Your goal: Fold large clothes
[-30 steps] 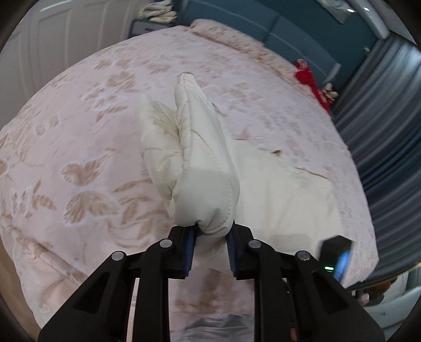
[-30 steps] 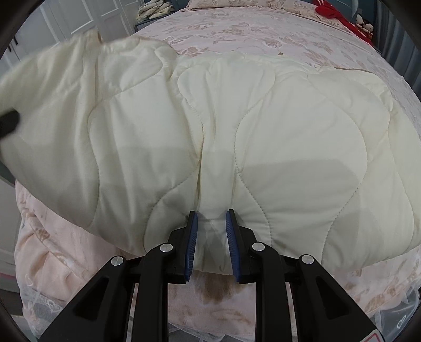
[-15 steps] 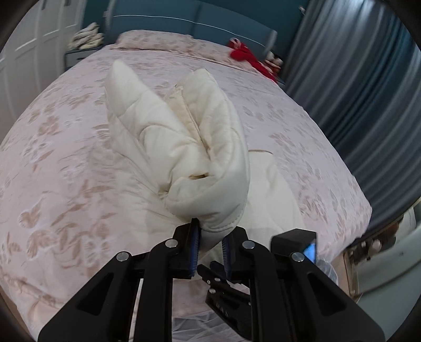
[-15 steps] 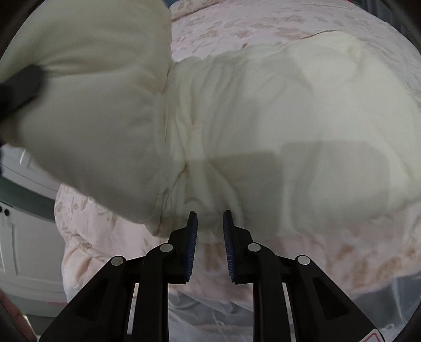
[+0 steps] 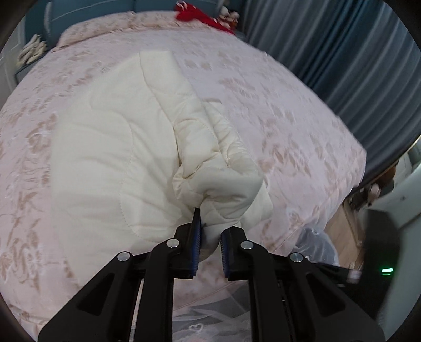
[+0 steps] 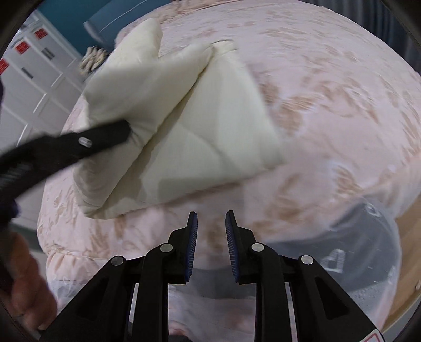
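Note:
A cream quilted padded garment point(image 5: 113, 163) lies folded on the pink floral bed point(image 5: 289, 126). My left gripper point(image 5: 210, 231) is shut on a bunched edge of it point(image 5: 226, 189) near the bed's front edge. In the right wrist view the garment point(image 6: 210, 126) lies as a folded block, with the left gripper's black finger point(image 6: 86, 142) clamped on its left side. My right gripper point(image 6: 209, 226) is open and empty, apart from the garment, over the bed's front edge point(image 6: 184, 218).
Blue curtains point(image 5: 355, 52) hang to the right. A red item point(image 5: 194, 15) lies by the blue headboard. White cabinets point(image 6: 29, 86) stand at the left. A clear plastic bag point(image 6: 363, 236) and wooden floor point(image 5: 344, 236) are by the bed's corner.
My right gripper has let go of the garment and drawn back. My left gripper has carried its edge across to the right, folding the garment over itself.

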A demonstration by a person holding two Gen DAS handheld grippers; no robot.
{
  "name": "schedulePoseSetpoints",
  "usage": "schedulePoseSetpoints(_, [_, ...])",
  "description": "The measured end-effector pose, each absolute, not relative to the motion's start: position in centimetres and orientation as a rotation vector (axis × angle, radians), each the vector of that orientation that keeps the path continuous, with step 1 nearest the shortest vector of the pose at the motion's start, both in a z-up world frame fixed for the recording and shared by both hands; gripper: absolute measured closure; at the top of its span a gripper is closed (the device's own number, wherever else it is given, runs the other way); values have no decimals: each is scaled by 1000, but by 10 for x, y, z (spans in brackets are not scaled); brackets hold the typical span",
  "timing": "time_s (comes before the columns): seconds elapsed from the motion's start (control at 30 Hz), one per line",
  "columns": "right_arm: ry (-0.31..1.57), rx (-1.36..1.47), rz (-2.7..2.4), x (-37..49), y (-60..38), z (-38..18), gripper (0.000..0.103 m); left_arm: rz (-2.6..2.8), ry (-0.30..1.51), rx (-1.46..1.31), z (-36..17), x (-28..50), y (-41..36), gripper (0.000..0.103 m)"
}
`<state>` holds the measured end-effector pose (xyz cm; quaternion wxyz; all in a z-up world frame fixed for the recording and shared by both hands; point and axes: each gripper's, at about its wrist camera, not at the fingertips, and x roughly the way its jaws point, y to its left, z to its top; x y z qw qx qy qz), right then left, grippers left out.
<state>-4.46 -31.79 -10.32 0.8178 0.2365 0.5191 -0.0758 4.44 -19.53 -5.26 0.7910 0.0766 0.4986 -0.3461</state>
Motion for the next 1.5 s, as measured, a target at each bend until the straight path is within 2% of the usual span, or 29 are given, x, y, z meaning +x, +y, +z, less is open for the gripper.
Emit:
schedulePoseSetpoints(0.13, [1101, 530, -201, -57, -339, -104, 81, -729, 1139, 192, -79, 44, -212, 91])
schedulePoseSetpoints(0.23, [1071, 518, -212, -58, -352, -89, 80, -709, 1109, 170, -66, 42, -202, 87])
schedulePoseSetpoints(0.33, [1014, 504, -192, -56, -362, -63, 72, -707, 1065, 140, -39, 36, -183, 70])
schedulePoseSetpoints(0.4, [968, 488, -168, -51, -362, -45, 62, -719, 1055, 69, -24, 34, -167, 41])
schedulePoseSetpoints(0.43, [951, 480, -154, -50, -363, -37, 60, -714, 1046, 31, -16, 31, -155, 38])
schedulePoseSetpoints(0.5, [901, 446, -109, -38, -353, -12, 47, -692, 1029, 9, -6, 26, -134, 37])
schedulePoseSetpoints(0.57, [864, 422, -69, -27, -342, 5, 40, -637, 1026, 33, -7, 25, -123, 35])
schedulePoseSetpoints(0.73, [881, 383, 7, 8, -310, 16, 39, -510, 1100, 105, -39, 31, -95, 35])
schedulePoseSetpoints(0.97, [1007, 480, 31, 44, -301, -20, 39, -434, 1167, 130, -79, 37, -76, 35])
schedulePoseSetpoints(1.03, [1026, 511, 38, 50, -303, -26, 43, -421, 1172, 131, -85, 40, -74, 35])
schedulePoseSetpoints(1.1, [1038, 519, 42, 56, -303, -29, 67, -415, 1175, 132, -88, 42, -74, 35])
schedulePoseSetpoints(1.13, [1039, 522, 46, 57, -303, -28, 70, -407, 1173, 137, -90, 44, -74, 35])
schedulePoseSetpoints(1.17, [1031, 525, 52, 57, -304, -26, 78, -403, 1175, 141, -92, 45, -74, 35])
schedulePoseSetpoints(1.2, [1018, 518, 57, 55, -305, -21, 82, -400, 1175, 140, -93, 46, -75, 35])
schedulePoseSetpoints(1.37, [924, 470, 18, 33, -322, 7, 86, -379, 1181, 115, -92, 52, -73, 36])
schedulePoseSetpoints(1.5, [914, 480, -59, 6, -349, 3, 86, -386, 1171, 102, -88, 56, -75, 35])
